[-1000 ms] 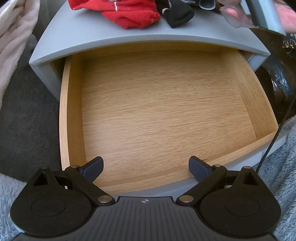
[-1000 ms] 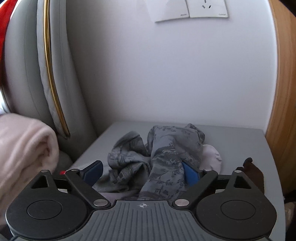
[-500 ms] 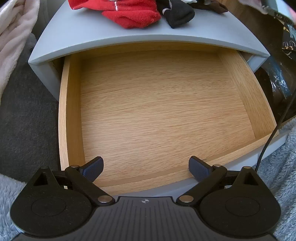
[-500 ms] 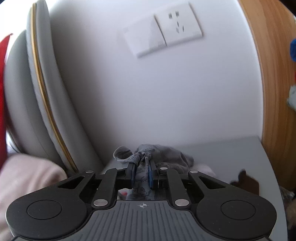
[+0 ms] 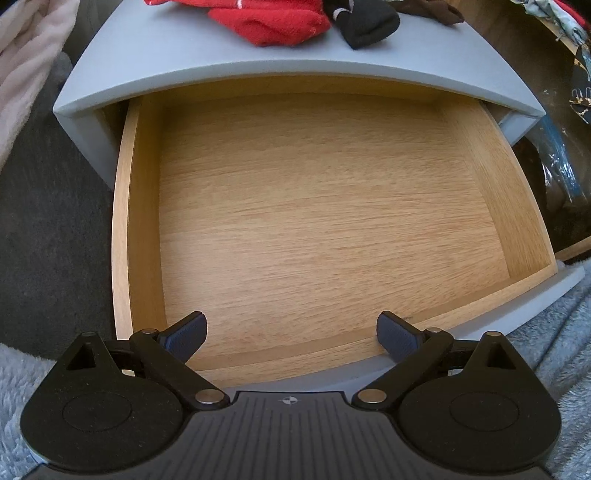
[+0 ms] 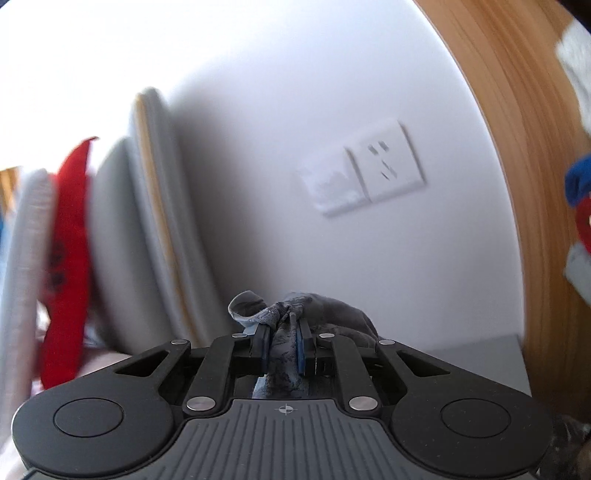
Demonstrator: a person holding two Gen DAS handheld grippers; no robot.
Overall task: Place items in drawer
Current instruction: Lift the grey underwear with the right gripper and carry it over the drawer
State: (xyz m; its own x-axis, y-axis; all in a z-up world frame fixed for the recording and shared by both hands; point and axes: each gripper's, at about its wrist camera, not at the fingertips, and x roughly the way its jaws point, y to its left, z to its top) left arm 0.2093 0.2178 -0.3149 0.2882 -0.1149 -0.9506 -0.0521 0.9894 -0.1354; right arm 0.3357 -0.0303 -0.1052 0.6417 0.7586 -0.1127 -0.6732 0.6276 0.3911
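Note:
The wooden drawer (image 5: 140, 221) of the grey nightstand (image 5: 177, 55) stands pulled out, with nothing lying on its floor. My left gripper (image 5: 291, 334) hangs open over the drawer's front edge, nothing between its fingers. On the nightstand top lie a red cloth (image 5: 273, 20), a black sock (image 5: 369, 24) and a brown sock (image 5: 432, 13). My right gripper (image 6: 282, 347) is shut on a grey patterned cloth (image 6: 284, 321), lifted off the nightstand (image 6: 480, 354) and pointing at the white wall; its jaws have just been closing, with the cloth between them.
A pink blanket (image 5: 26, 66) lies left of the nightstand and dark bags (image 5: 554, 162) stand to its right. Grey fleece (image 5: 554, 332) covers the foreground. In the right wrist view a wall socket (image 6: 373, 171), a grey headboard (image 6: 155, 221), a red pillow (image 6: 70, 258) and a wooden panel (image 6: 517, 184) show.
The right gripper closed on the grey patterned cloth and rose with it, tilting up toward the wall. A hand at the left view's top right has gone. The left gripper stayed put.

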